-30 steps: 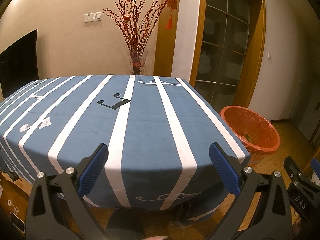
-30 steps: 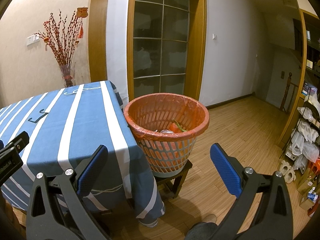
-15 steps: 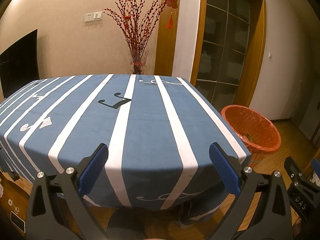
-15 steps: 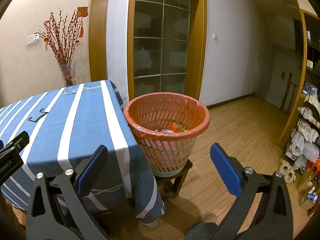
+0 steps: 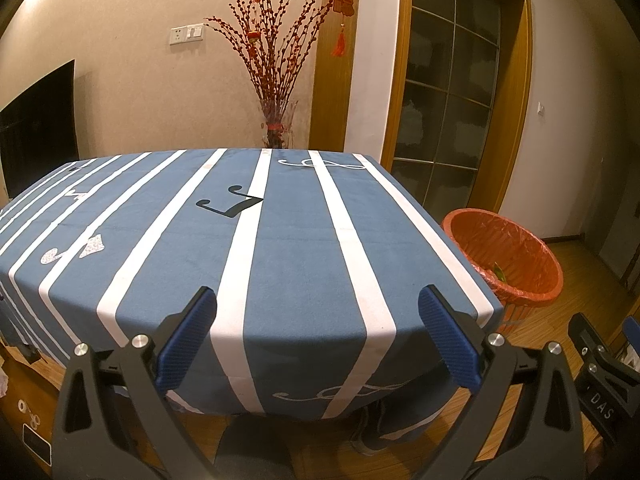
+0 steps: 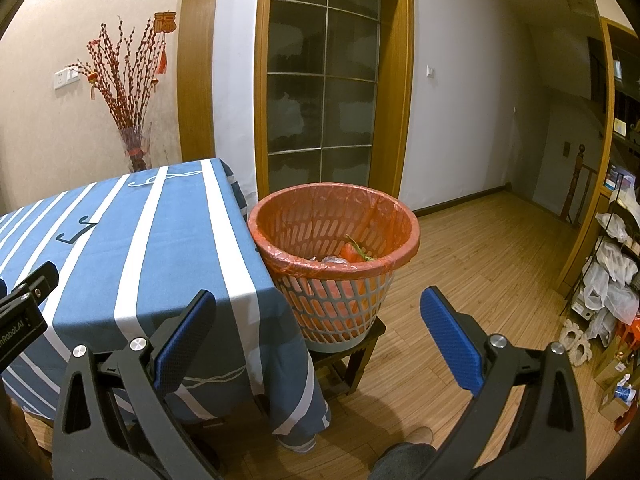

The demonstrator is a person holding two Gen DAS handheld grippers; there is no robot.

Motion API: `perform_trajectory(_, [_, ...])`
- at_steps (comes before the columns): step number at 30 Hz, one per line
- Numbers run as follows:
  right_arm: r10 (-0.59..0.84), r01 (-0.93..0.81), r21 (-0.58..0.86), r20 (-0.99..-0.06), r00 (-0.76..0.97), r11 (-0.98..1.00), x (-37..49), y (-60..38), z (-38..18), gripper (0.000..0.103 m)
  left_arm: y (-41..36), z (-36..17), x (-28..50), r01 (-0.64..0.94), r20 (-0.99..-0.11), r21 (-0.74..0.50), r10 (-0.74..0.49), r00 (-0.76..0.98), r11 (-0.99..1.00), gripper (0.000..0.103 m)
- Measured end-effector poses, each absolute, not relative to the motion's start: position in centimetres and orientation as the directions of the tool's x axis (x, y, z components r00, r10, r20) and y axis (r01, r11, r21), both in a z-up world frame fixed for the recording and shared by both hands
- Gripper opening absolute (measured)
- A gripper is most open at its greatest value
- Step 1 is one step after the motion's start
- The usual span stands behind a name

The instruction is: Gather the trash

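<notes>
A grey lattice waste basket (image 6: pixel 340 264) lined with a red bag stands on a low wooden stool (image 6: pixel 352 356) at the table's right corner; it also shows in the left wrist view (image 5: pixel 508 256). Red and green trash (image 6: pixel 352 252) lies inside it. My left gripper (image 5: pixel 318 336) is open and empty, above the near edge of the blue striped tablecloth (image 5: pixel 248 248). My right gripper (image 6: pixel 318 336) is open and empty, in front of the basket and apart from it. No loose trash shows on the cloth.
A glass vase of red branches (image 5: pixel 276 124) stands behind the table. A glass-paned door (image 6: pixel 324 92) is beyond the basket. Shelves with plastic bags (image 6: pixel 616 280) stand at the right over the wood floor (image 6: pixel 480 264). A dark TV (image 5: pixel 36 128) hangs at the left.
Both views have shifted only slightly; the grippers stay open and empty and nothing else has moved.
</notes>
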State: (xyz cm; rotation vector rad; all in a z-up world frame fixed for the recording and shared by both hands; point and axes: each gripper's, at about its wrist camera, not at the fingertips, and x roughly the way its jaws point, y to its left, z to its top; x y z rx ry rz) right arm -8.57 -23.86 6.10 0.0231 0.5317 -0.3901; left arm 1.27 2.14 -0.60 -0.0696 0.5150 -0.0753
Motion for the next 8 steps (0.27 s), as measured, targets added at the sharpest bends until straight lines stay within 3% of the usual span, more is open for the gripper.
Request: perform_trajectory(8, [-0.355,0.367,-0.079,-0.499,0.790,0.927,-8.58,-23.90,6.06,0.100,2.33,-0.55,1.10,0.051,-0.495,-0.086,-0.087,0.864,0.995,0.099])
